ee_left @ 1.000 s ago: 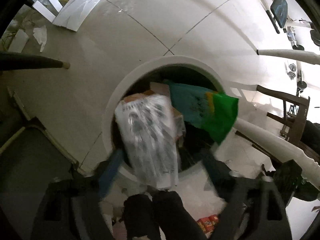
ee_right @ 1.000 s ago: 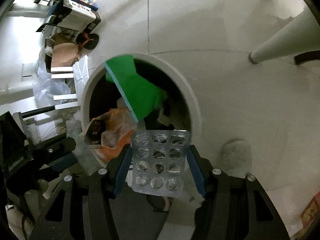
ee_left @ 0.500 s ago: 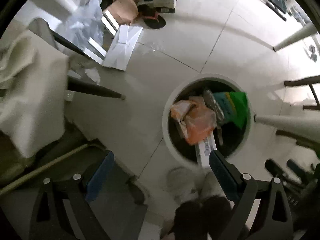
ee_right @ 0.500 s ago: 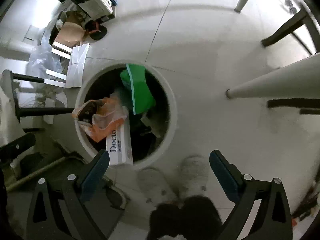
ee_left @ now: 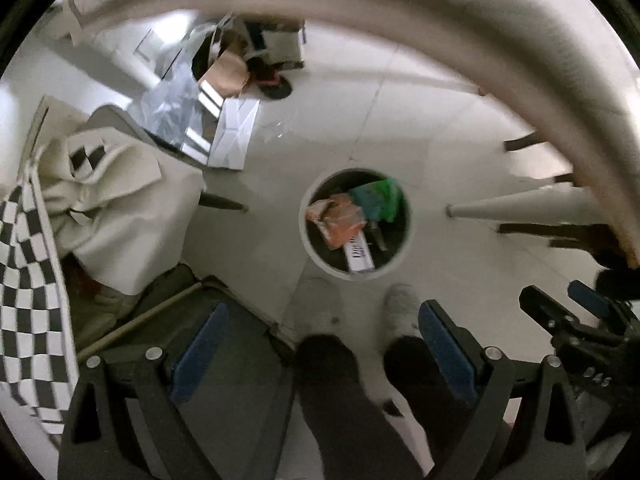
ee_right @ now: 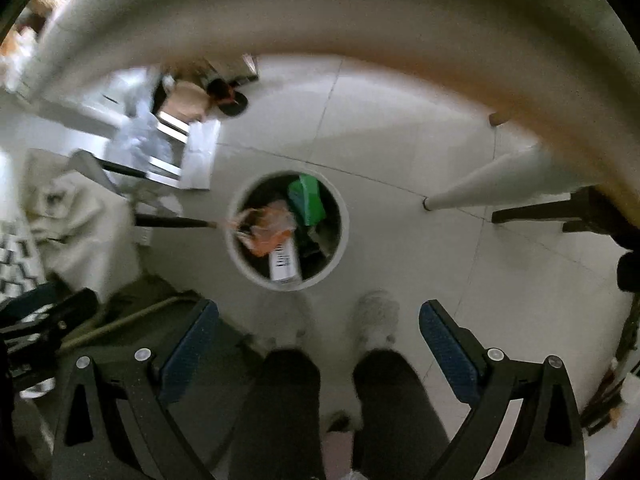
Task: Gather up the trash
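With both tongs pointing straight down over the floor, notes go view by view.

Left wrist view, left tongs (ee_left: 320,344): spread wide, nothing between the blue pads.
Left wrist view, bin (ee_left: 320,256): round white bin on the tiled floor, far below, just beyond the person's two feet.
Left wrist view, trash: orange bag (ee_left: 340,222), green packet (ee_left: 378,200) and white box (ee_left: 360,254) all lie inside the bin.
Left wrist view, tabletop edge (ee_left: 460,32): pale curved rim arcs across the top and right, blurred.
Left wrist view, clutter: cloth with checkered patches (ee_left: 96,208) on the left.

Right wrist view, right tongs (ee_right: 316,340): jaws just opened fully; empty, nothing between them.
Right wrist view, bin (ee_right: 340,240): same contents, white box (ee_right: 285,264) leaning at the near rim.
Right wrist view, left tongs: dark frame shows at the left edge.

Step in hand (judgement): drop looks finished; lifting back toward the tabletop for more trash.
Doing it well: clear the tabletop rim before swinging inward, keep jaws spread for the next piece.
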`<action>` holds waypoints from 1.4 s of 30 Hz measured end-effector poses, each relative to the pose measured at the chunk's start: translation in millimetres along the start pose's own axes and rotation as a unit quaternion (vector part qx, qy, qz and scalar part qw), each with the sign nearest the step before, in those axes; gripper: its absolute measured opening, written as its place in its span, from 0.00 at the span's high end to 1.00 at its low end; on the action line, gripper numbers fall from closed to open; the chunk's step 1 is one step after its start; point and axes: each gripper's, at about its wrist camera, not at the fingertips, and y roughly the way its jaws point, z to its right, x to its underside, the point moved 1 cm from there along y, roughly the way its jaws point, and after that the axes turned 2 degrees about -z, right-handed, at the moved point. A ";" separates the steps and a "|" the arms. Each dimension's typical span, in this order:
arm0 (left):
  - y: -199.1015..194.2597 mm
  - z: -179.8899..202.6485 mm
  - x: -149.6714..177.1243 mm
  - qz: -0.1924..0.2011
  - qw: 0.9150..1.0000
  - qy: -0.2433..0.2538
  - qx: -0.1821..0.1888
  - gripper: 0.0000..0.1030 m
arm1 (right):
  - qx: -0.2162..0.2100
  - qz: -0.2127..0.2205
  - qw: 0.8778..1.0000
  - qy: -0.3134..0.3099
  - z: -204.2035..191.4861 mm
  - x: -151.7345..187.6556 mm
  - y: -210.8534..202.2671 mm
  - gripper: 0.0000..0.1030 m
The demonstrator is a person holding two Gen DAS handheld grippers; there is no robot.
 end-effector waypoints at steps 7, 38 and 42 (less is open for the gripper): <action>-115.1 7.1 -2.3 0.018 0.995 0.080 0.054 0.06 | -0.065 0.010 0.997 0.033 -13.4 18.1 -149.6 0.01; -336.2 4.2 33.0 0.080 0.962 0.181 0.187 0.06 | -0.152 0.075 0.982 0.082 -48.1 103.4 -376.7 0.00; -336.8 3.8 34.2 0.078 0.962 0.178 0.191 0.06 | -0.149 0.075 0.983 0.081 -49.8 104.0 -376.7 0.00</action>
